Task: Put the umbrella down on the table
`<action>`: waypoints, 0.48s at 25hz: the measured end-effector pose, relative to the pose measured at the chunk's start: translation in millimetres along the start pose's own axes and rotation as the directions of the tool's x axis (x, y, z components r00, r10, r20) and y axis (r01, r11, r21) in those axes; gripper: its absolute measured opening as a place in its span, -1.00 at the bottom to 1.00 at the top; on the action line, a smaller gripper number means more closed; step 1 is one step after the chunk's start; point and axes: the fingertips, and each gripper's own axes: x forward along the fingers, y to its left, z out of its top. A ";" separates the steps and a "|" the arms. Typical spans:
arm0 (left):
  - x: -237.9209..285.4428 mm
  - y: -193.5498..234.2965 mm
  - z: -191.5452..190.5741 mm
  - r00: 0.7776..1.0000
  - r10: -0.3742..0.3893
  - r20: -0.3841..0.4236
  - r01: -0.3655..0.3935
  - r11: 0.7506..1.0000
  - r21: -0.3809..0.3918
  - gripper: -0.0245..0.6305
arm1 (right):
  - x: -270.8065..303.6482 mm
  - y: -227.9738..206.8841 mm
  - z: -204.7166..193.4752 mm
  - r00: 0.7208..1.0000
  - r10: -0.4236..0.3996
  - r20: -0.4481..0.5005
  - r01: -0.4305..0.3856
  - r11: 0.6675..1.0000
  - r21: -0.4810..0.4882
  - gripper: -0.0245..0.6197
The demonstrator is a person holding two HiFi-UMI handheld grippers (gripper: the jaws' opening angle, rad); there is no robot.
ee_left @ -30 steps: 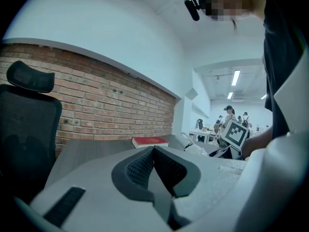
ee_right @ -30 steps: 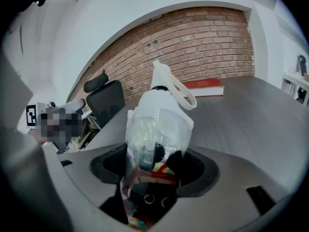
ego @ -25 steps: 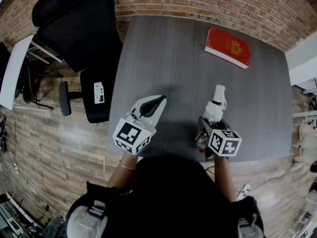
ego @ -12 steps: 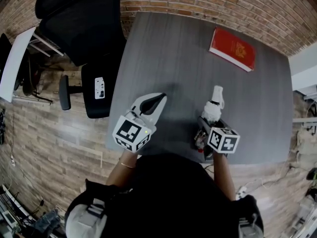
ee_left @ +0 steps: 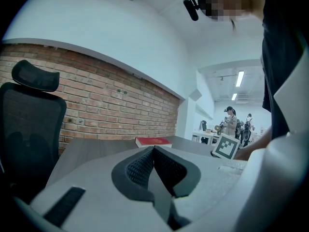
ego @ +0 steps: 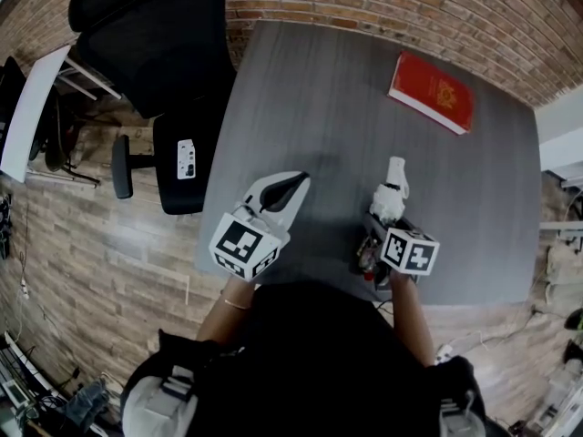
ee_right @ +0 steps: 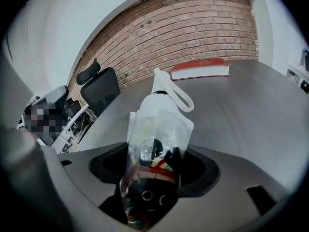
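A folded umbrella (ee_right: 157, 144) in a clear plastic sleeve, with a white handle and loop strap (ee_right: 170, 92), sticks forward out of my right gripper (ee_right: 155, 170), whose jaws are shut on it. In the head view the umbrella (ego: 392, 194) points away from me above the grey table (ego: 319, 107), near its front edge, with the right gripper (ego: 387, 221) behind it. My left gripper (ego: 290, 189) hangs to the left over the table's front left part, jaws shut on nothing. In the left gripper view its pads (ee_left: 154, 166) meet.
A red book (ego: 432, 91) lies at the table's far right. A black office chair (ego: 150, 53) stands off the table's left side. A brick wall runs behind the table. People stand far off in the left gripper view.
Almost nothing: both grippers and the umbrella hold their places; the head view has shifted slightly.
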 end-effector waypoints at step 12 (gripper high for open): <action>-2.7 9.9 -2.3 0.999 0.035 0.008 -0.035 0.999 -0.002 -0.92 | 19.0 -6.9 -6.3 0.999 -0.018 -0.051 0.018 1.000 0.003 0.02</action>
